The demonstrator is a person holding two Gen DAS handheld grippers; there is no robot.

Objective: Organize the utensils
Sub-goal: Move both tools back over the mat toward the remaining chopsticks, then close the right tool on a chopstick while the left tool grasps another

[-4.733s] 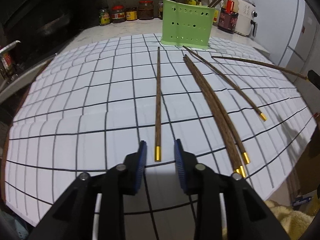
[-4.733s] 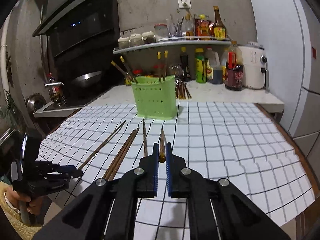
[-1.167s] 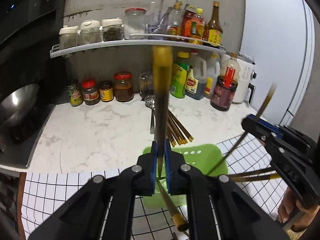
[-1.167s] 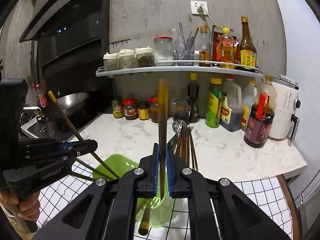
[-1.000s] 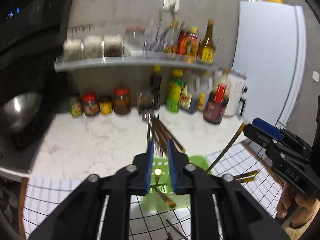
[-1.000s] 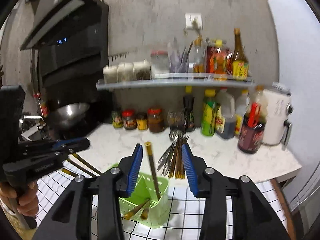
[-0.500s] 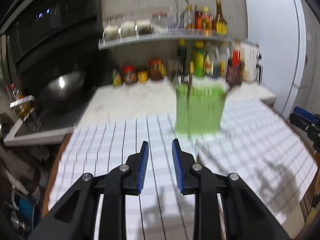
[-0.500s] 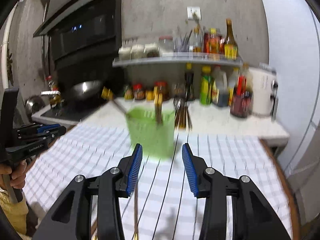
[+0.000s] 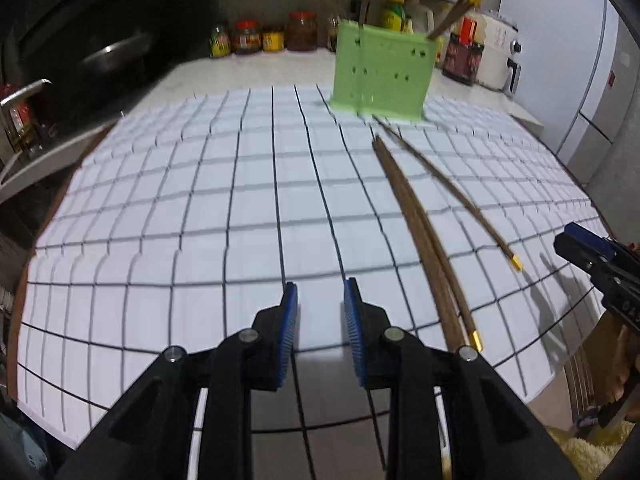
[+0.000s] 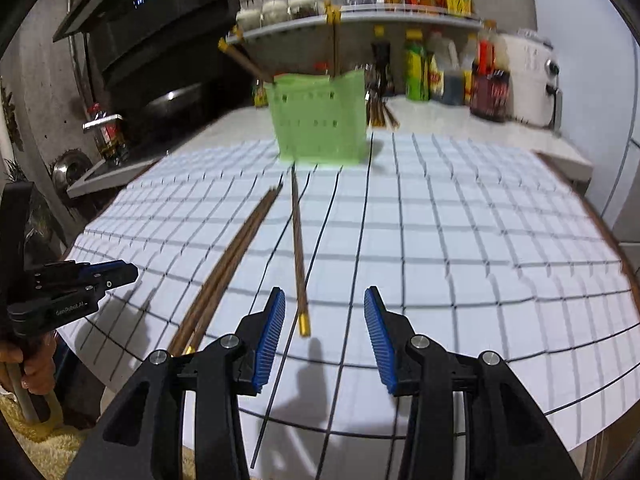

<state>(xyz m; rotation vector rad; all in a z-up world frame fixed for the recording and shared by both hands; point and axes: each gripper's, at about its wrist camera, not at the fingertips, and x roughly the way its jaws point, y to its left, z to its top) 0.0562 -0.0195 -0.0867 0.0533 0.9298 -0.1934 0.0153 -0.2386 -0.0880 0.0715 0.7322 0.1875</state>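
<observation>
Left gripper [image 9: 320, 304]: nearest the lens, jaws a narrow gap apart with nothing between them, over bare grid cloth.
Right gripper [image 10: 324, 312]: jaws moderately wide and empty, hovering over the gold-tipped end of the single chopstick.
Grid cloth [image 9: 200, 208]: white with black lines, covering the table; all loose chopsticks lie on it.
Chopstick pair [image 9: 424, 240]: two dark wooden sticks lying side by side, touching, gold tips toward the camera, just right of the left gripper.
Single chopstick [image 10: 298, 248]: lies alone beside the pair, running toward the holder.
Green holder [image 9: 382, 74]: perforated plastic box standing upright at the cloth's far edge; several chopsticks stand inside, leaning apart with gold tips up. Exact count unclear from blur.
Counter [image 10: 440, 120]: behind the holder; bottles and jars stand along it, more chopsticks lying there.
Shelf [image 10: 360, 14]: farthest, holding jars and bottles.
</observation>
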